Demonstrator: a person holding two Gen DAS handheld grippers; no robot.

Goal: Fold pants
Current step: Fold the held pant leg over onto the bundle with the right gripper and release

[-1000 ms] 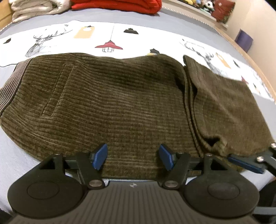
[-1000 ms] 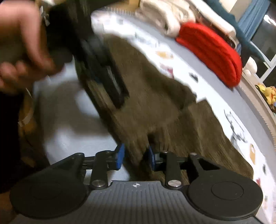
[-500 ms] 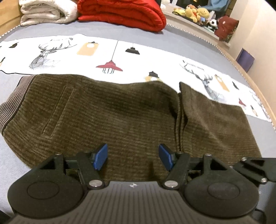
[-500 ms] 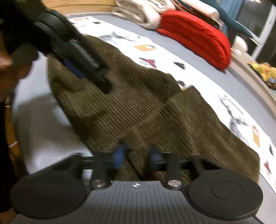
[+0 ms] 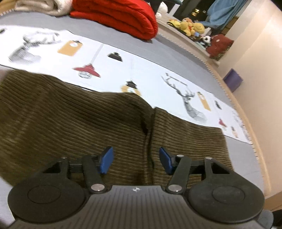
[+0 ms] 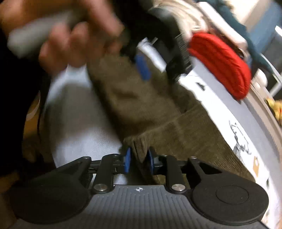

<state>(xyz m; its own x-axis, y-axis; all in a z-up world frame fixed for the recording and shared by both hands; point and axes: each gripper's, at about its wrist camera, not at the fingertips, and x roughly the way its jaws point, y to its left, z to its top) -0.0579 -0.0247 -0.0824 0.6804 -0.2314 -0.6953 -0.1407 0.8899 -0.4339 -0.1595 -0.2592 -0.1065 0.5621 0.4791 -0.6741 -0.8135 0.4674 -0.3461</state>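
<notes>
The brown corduroy pants (image 5: 70,119) lie folded on the grey bed, with a doubled fold edge (image 5: 149,126) running down the middle. My left gripper (image 5: 135,161) is open and empty, low over the near edge of the pants by that fold. In the right wrist view the pants (image 6: 185,130) stretch away to the right. My right gripper (image 6: 138,159) is shut on a corner of the pants' near edge. The left gripper (image 6: 142,68) shows blurred above the cloth, held by a hand (image 6: 70,35).
A white printed sheet (image 5: 141,70) lies beyond the pants. A red folded blanket (image 5: 119,15) and a cream one (image 5: 35,5) sit at the far side. Plush toys (image 5: 192,26) and a purple box (image 5: 232,81) stand by the wall. The bed's edge (image 5: 255,141) curves on the right.
My left gripper has moved right and lower over the fold, still open. My right gripper keeps its hold on the corner and has swung closer to the near edge.
</notes>
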